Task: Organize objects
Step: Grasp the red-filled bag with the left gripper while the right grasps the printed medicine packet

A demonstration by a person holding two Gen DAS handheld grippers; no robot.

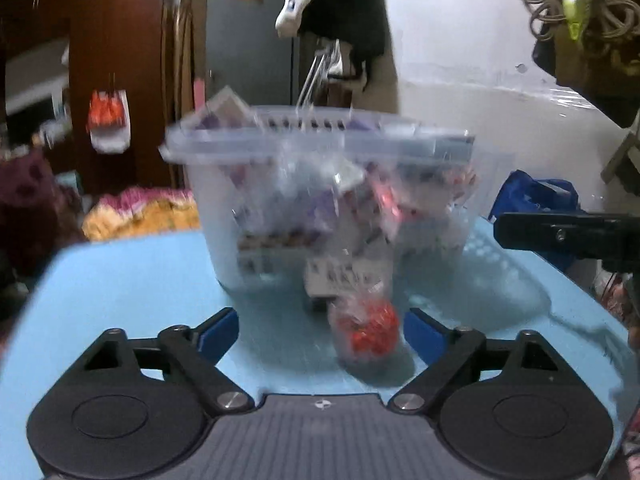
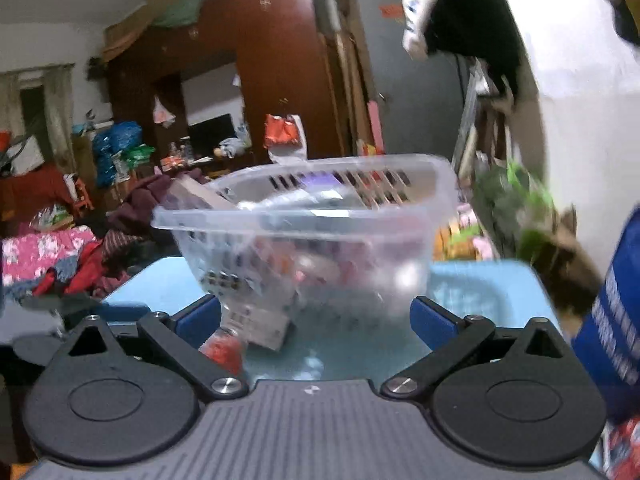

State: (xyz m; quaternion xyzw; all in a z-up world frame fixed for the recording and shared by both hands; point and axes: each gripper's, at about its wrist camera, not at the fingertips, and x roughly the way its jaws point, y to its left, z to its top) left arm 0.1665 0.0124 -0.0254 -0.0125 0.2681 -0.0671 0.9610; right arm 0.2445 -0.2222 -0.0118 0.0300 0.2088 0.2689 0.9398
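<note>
- Blue-padded fingers of the left gripper (image 1: 320, 330) are standing wide apart, gripping nothing; a clear packet of red pieces (image 1: 370, 330) is lying on the table between them, nearer the right-hand pad, with no contact visible.
- Blue pads of the right gripper (image 2: 316, 318) are likewise spreading wide and holding nothing; the same red packet (image 2: 222, 350) is lying just inside its left-hand finger.
- Light blue table (image 1: 132, 280) is carrying everything.
- White printed box (image 1: 348, 280) is resting just behind the red packet, against the foot of the basket.
- Clear slotted plastic basket (image 1: 320, 184), blurred in both views, is standing mid-table, holding purple and pink packets and boxes; one box (image 2: 200, 194) is leaning out over its rim.
- Cluttered room is showing beyond the table.
</note>
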